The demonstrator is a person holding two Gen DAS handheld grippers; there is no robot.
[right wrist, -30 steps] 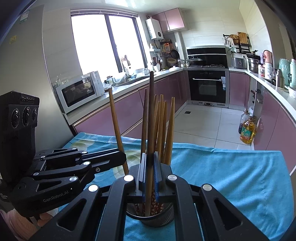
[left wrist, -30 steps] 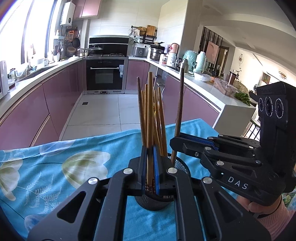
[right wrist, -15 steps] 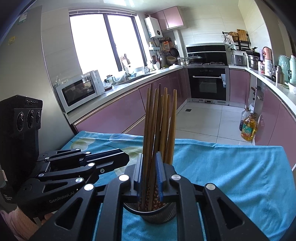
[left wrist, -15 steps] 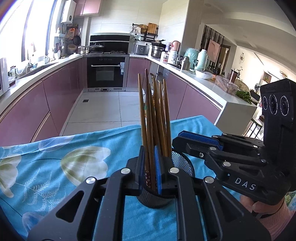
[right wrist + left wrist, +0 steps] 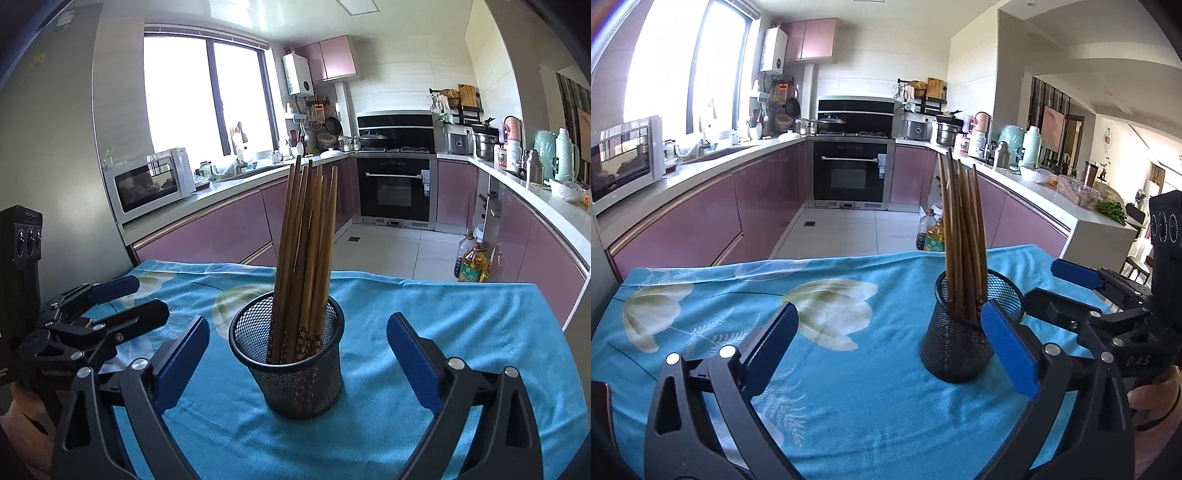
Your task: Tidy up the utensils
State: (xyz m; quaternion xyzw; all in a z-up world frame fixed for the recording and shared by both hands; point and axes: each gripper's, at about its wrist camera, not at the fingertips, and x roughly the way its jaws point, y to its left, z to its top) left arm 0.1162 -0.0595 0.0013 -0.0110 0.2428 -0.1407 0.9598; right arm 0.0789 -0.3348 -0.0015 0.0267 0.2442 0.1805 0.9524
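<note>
One holder (image 5: 967,332), black mesh, is standing upright on the blue floral cloth (image 5: 831,387) in the left wrist view, with a bundle of wooden chopsticks (image 5: 962,240) standing in it and leaning slightly; about eight tips are showing, though overlap is making the exact count uncertain. Two blue pads of the left gripper (image 5: 890,343) are standing wide apart, having just been opening, with only cloth between them; the holder is sitting just beside the right-hand pad. At the right edge, the right gripper (image 5: 1067,288) is also showing parted jaws, with a hand (image 5: 1156,398) holding it.

In the right wrist view, the holder (image 5: 291,362) is sitting between the two spread pads of the right gripper (image 5: 297,347), touching neither; these jaws have likewise just been opening. The chopsticks (image 5: 308,240) are all resting inside the holder. The left gripper (image 5: 136,299) is lying at the left, jaws apart and holding nothing.
</note>
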